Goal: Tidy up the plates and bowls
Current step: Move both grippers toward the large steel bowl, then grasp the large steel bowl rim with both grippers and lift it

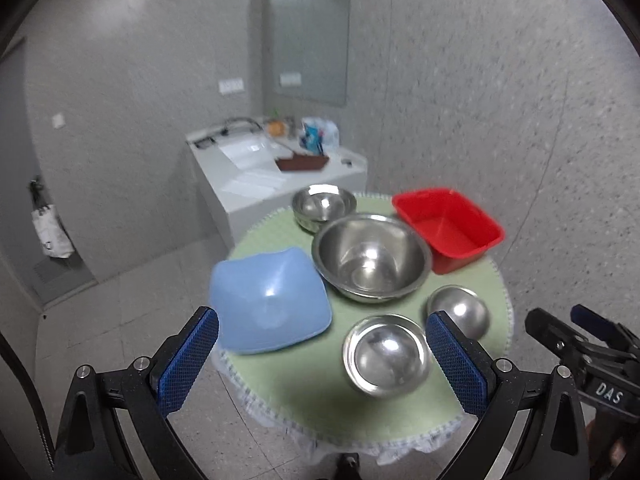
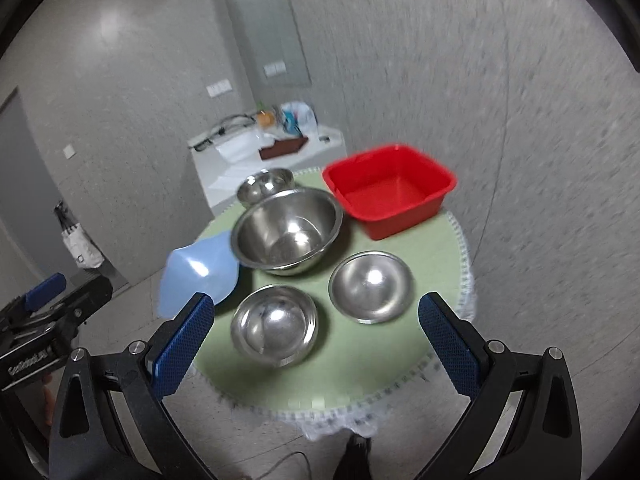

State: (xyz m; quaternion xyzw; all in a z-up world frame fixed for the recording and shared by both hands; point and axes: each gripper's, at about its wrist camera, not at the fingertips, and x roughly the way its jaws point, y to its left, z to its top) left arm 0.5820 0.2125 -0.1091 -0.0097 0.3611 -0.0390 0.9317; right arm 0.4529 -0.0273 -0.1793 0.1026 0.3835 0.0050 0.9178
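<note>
1. The round table [image 1: 280, 392], covered in a green cloth with a white lace fringe, occupied the lower centre of both views; its near edge ran along the bottom of the frame.
2. The left gripper [image 1: 322, 354] was spread wide and held nothing; its blue pads [image 1: 188, 364] framed the near rim of the table.
3. The right gripper [image 2: 316, 338] was likewise released and empty, hanging above the near edge.
4. The blue plastic bowl [image 1: 270, 300] sat at centre left of the left view, its side overhanging the table's left edge.
5. The large steel bowl [image 1: 370, 258] stood mid-table, touching or just beside the blue bowl.
6. A small steel bowl [image 1: 324, 204] stood behind it at the far rim.
7. The red tub [image 1: 448, 228] sat at upper right of the table, one corner reaching past the cloth edge.
8. Two steel bowls stood nearest: the near-left bowl [image 2: 274, 324] and the near-right bowl [image 2: 370, 286], close but apart.
9. Bare cloth remained along the near edge in front of both, in the lower part of the frame.
10. A white counter [image 1: 256, 184] with blurred clutter stood beyond the table, at upper centre.
</note>
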